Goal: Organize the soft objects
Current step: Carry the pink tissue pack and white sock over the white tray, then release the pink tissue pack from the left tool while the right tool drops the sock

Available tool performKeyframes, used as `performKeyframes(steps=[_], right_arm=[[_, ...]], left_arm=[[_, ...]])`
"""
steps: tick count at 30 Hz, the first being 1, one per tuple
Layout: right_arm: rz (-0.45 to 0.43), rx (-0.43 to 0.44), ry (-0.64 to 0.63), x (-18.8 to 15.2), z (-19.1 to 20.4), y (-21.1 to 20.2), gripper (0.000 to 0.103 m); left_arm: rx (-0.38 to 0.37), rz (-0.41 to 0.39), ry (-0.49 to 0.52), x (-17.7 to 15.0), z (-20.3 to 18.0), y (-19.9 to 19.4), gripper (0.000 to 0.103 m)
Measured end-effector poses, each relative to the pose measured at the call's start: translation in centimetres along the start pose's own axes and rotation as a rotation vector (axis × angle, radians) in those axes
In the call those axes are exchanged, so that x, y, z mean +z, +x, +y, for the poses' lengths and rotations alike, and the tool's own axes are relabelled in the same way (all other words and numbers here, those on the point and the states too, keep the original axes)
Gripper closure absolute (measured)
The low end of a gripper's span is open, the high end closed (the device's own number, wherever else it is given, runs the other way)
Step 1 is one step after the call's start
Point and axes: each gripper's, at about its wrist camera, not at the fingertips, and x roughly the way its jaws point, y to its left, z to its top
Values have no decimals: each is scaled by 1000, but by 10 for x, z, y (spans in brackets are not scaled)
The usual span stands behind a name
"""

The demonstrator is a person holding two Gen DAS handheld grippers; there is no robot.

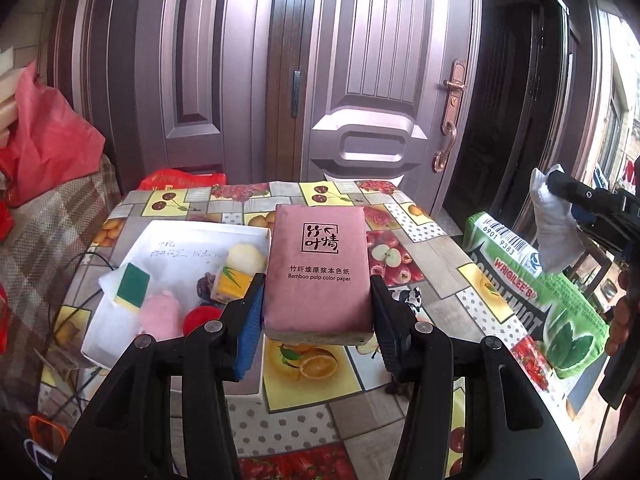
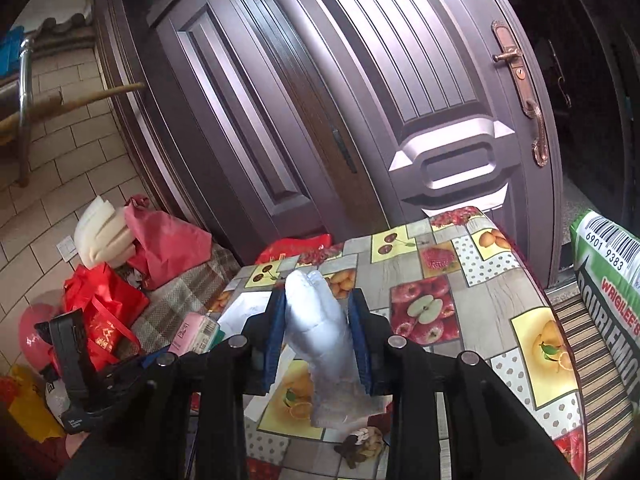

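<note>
My left gripper is shut on a pink tissue pack labelled "Bamboo pulp color paper", held above the fruit-print table. To its left lies a white tray holding a green-yellow sponge, a pink fluffy toy, a red ball, a yellow pack and a cream ball. My right gripper is shut on a white cloth bag, held above the table. That bag also shows at the right of the left wrist view.
A green Doublemint cushion leans at the table's right edge, also in the right wrist view. Red bags and a plaid-covered seat stand at the left. A closed metal door is behind the table.
</note>
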Motion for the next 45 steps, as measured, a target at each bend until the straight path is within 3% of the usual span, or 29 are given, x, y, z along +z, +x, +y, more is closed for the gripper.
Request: performKeyframes(steps=[11,25,36,41,45], right_arm=[[-64,115,-33,2,48,-11,72],[-115,173,-82,13,86,-12,72],[-100,198,-137,21,108,12,72],[-36,207,-142,22,111,44,72],[64,224,-107,17,107,90,72]], left_arm=[[91,-84,-35,-1,39,-61,53],[157,-139,-92,1,85,-90,53],[165,-132,-137,3,113,-78,53],[182,-104,-177,6,140,-57,53],[169,-33,-217,11,166,-23,53]])
